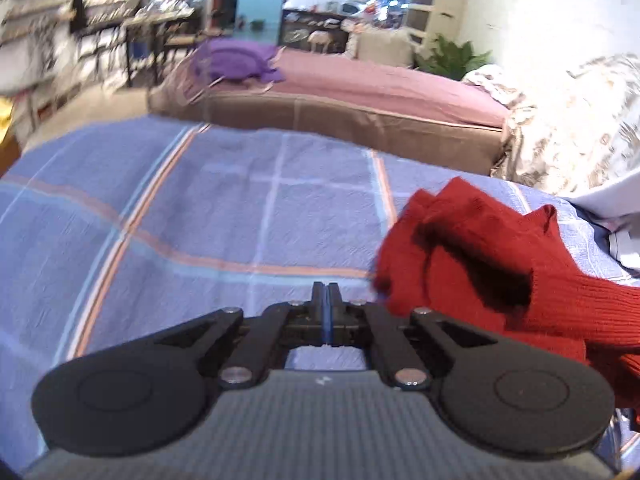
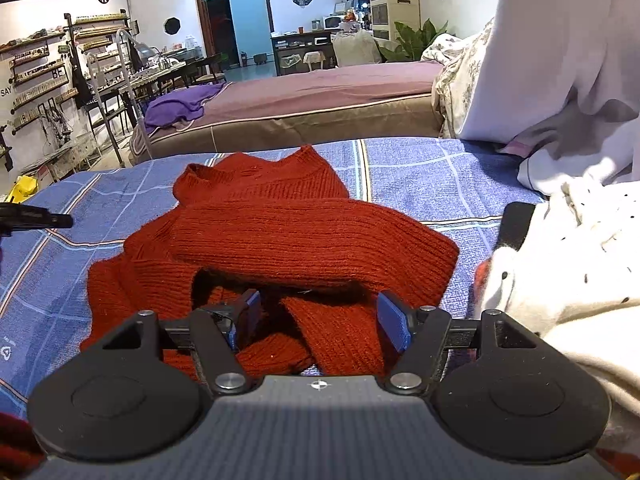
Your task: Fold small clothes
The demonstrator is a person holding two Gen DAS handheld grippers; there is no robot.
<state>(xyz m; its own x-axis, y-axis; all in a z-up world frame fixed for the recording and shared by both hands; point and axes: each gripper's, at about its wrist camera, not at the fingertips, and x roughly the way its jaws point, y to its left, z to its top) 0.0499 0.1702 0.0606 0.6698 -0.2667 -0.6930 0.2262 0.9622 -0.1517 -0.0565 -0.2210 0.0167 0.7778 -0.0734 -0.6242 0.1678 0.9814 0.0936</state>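
Observation:
A small red knit sweater [image 2: 280,232] lies crumpled on the blue checked bedspread [image 2: 420,168], its neck at the far end. My right gripper [image 2: 316,316] is open, its blue pads [image 2: 394,322] on either side of a red fold at the near edge. In the left wrist view the sweater [image 1: 480,256] lies to the right of my left gripper [image 1: 327,292], which is shut and empty above the bedspread [image 1: 200,220]. The left gripper's fingertips [image 2: 52,221] show at the left edge of the right wrist view.
A pile of white and cream clothes [image 2: 572,248] lies at the right of the bed. Beyond the bedspread stands a second bed [image 2: 320,96] with a purple cloth [image 2: 180,106] on it. Shelves and tables fill the far left of the room.

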